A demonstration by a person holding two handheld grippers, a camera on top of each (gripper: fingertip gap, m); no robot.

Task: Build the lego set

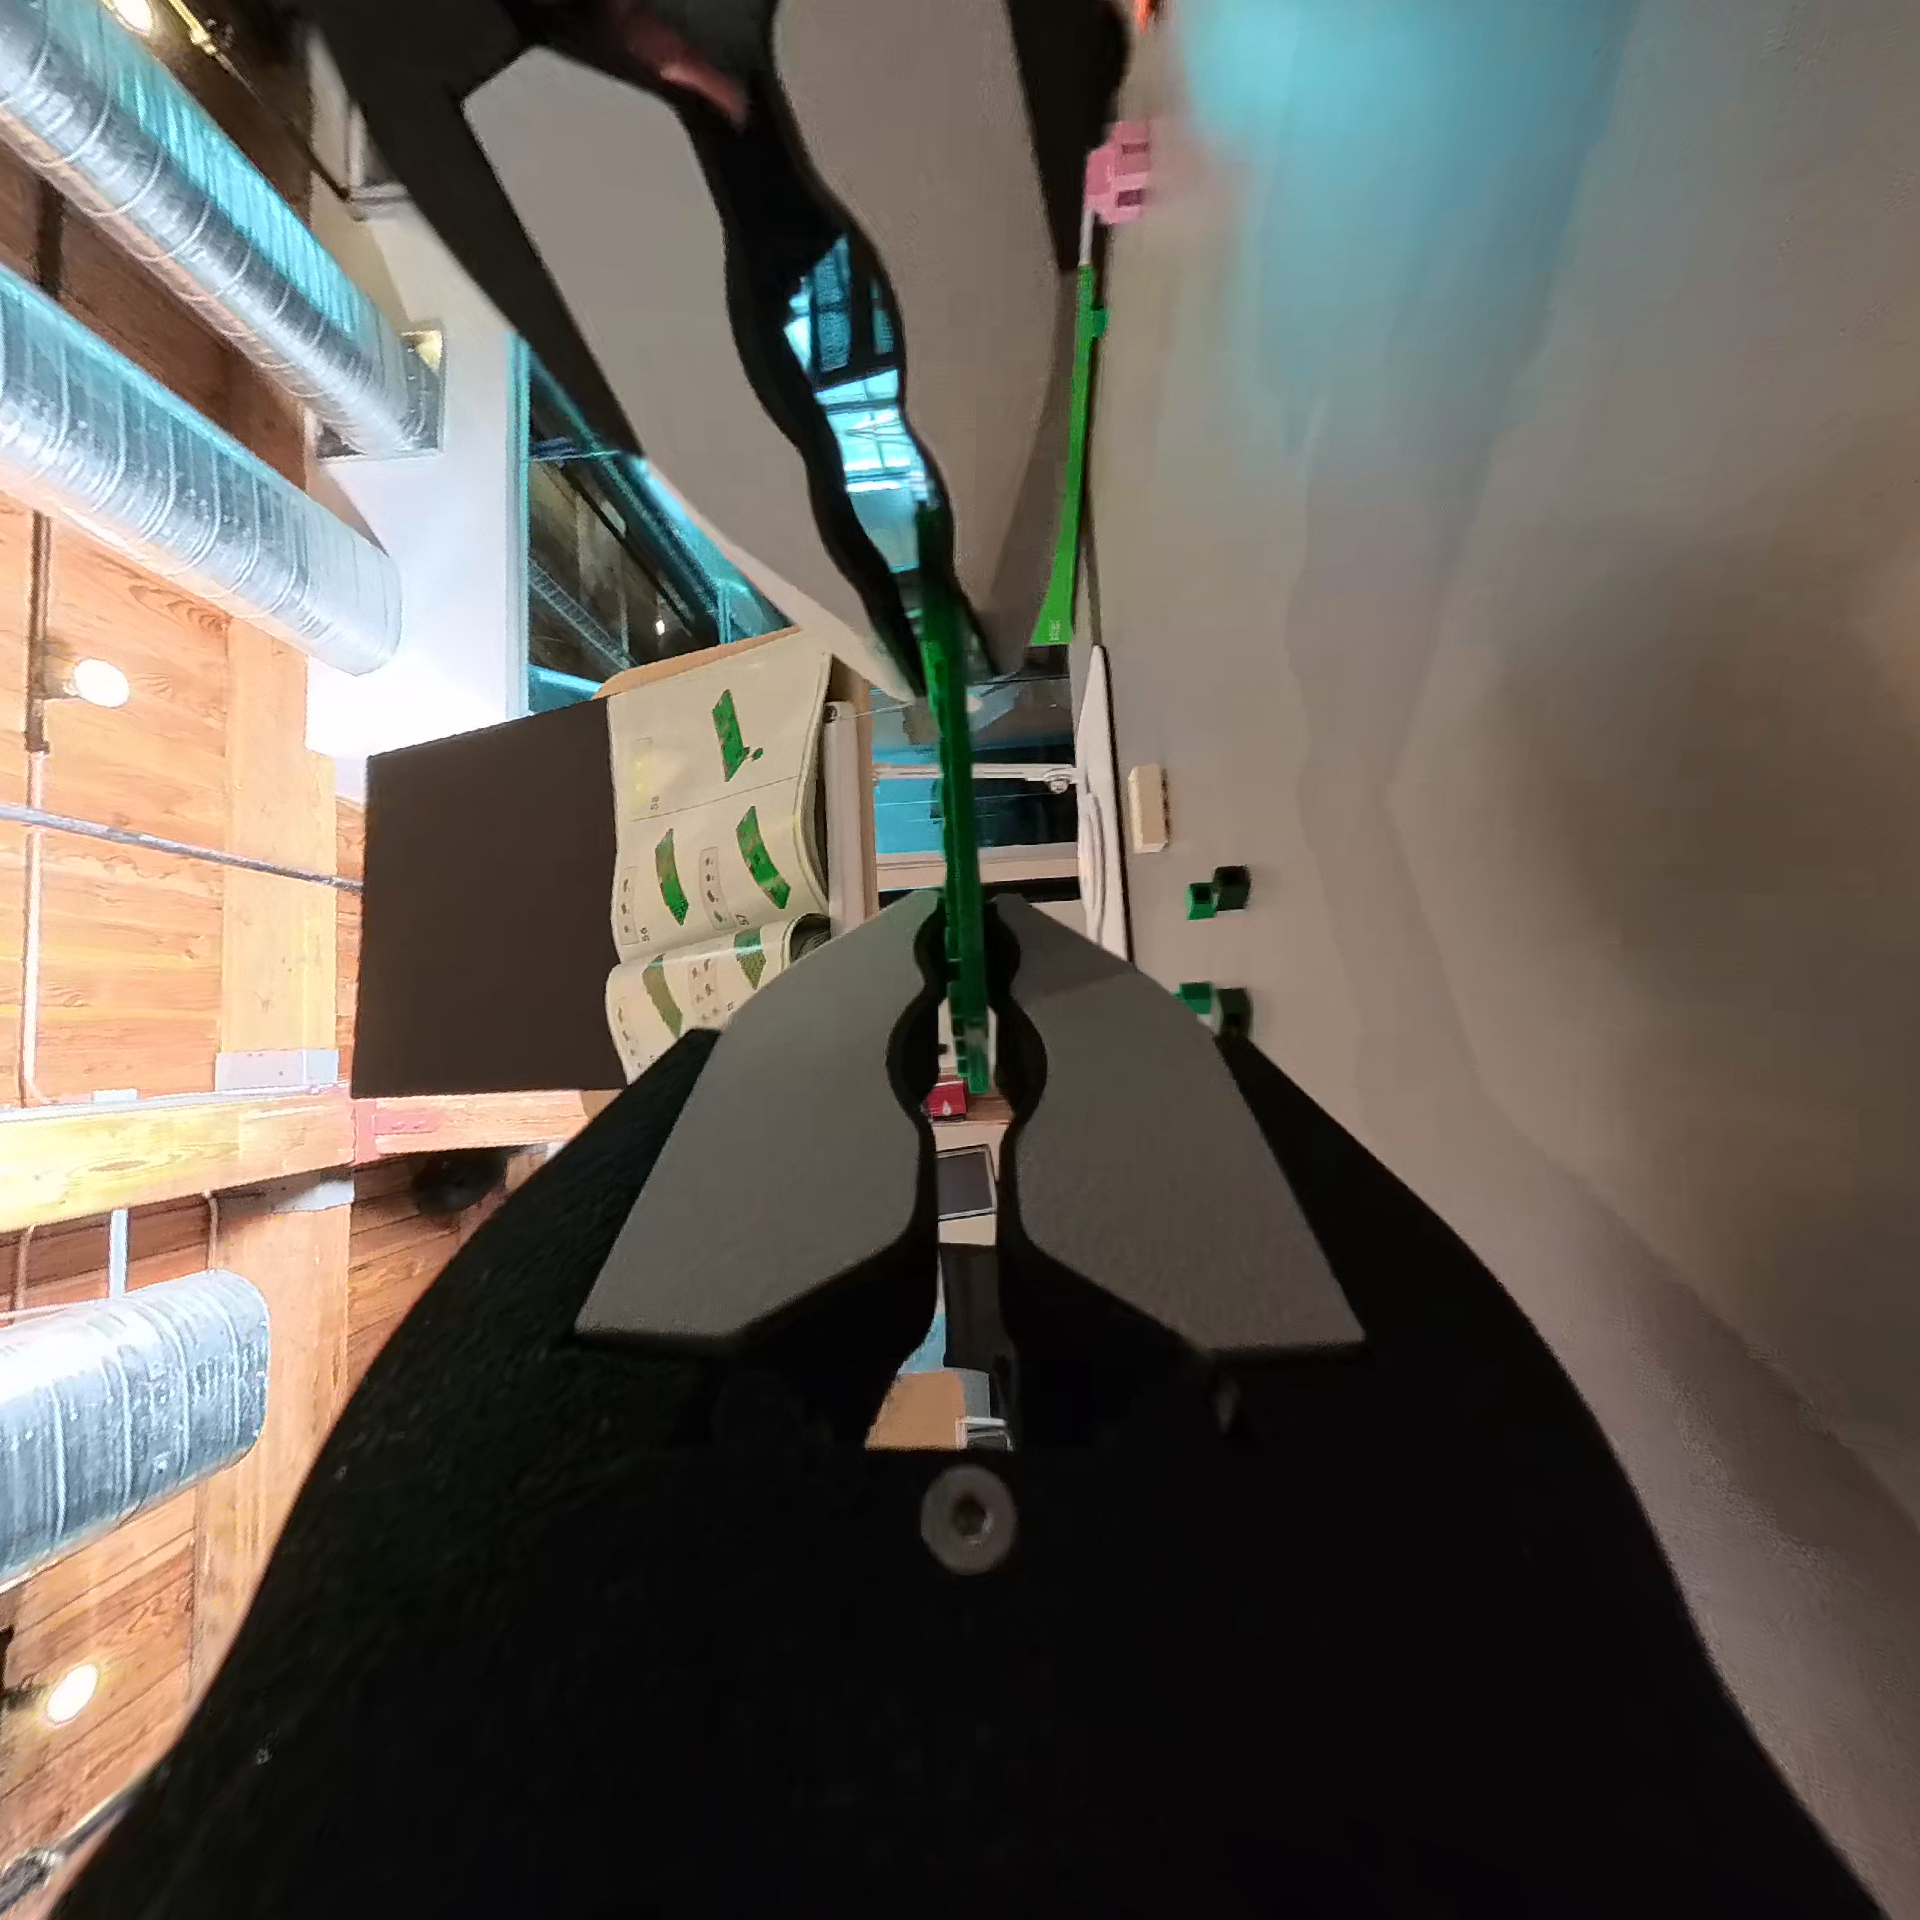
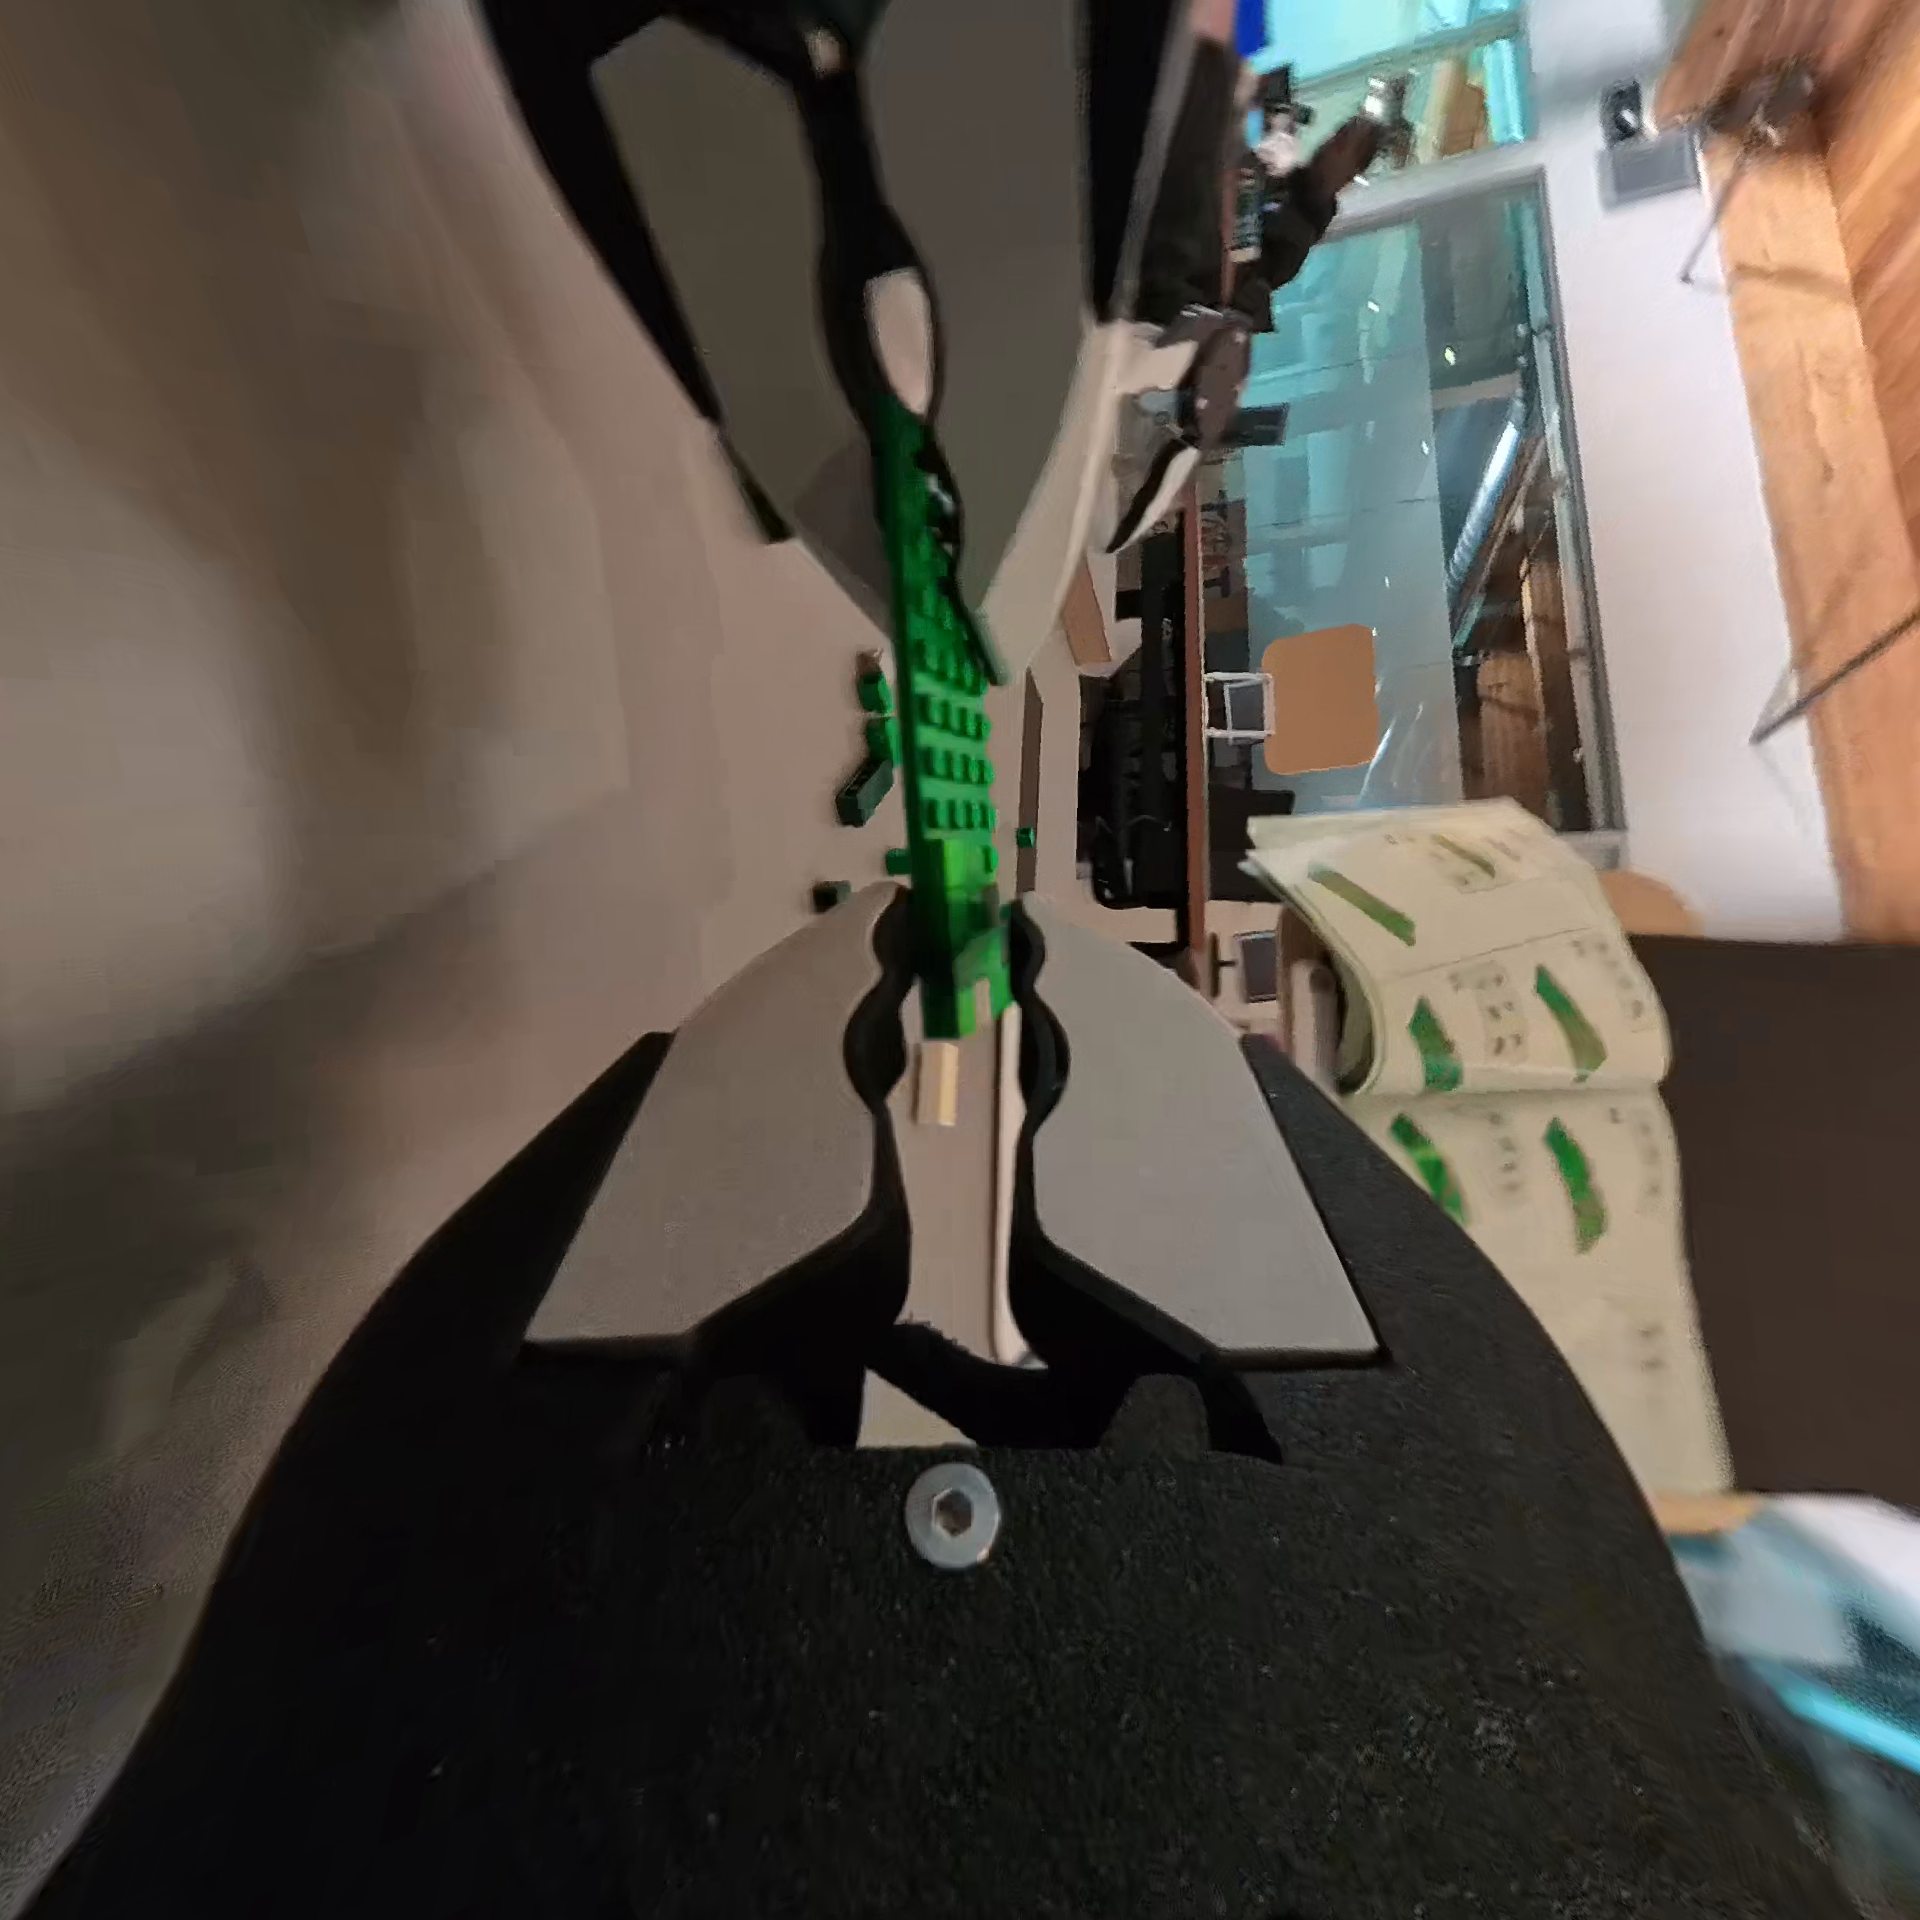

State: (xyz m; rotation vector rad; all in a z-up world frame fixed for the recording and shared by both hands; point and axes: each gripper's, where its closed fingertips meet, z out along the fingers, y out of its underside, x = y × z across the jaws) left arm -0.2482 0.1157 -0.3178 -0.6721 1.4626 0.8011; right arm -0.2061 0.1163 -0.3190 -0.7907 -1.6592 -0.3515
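A long green studded Lego plate [image 1: 956, 790] is held in the air, edge-on, between both grippers. My left gripper [image 1: 966, 914] is shut on one end of it. My right gripper [image 2: 956, 904] is shut on the other end of the same plate [image 2: 945, 748], whose studs show in the right wrist view. Each gripper shows at the top of the other's view: the right one in the left wrist view [image 1: 935, 582], the left one in the right wrist view [image 2: 904, 416]. Both views are rolled sideways, so the grey table [image 1: 1558, 935] stands at the side.
Loose dark green bricks [image 1: 1216, 894] [image 2: 873, 748], a cream brick [image 1: 1148, 808], a pink brick [image 1: 1117, 182] and a long bright green piece [image 1: 1075, 457] lie on the table. An open instruction booklet [image 1: 717, 831] [image 2: 1507, 987] stands against a dark board.
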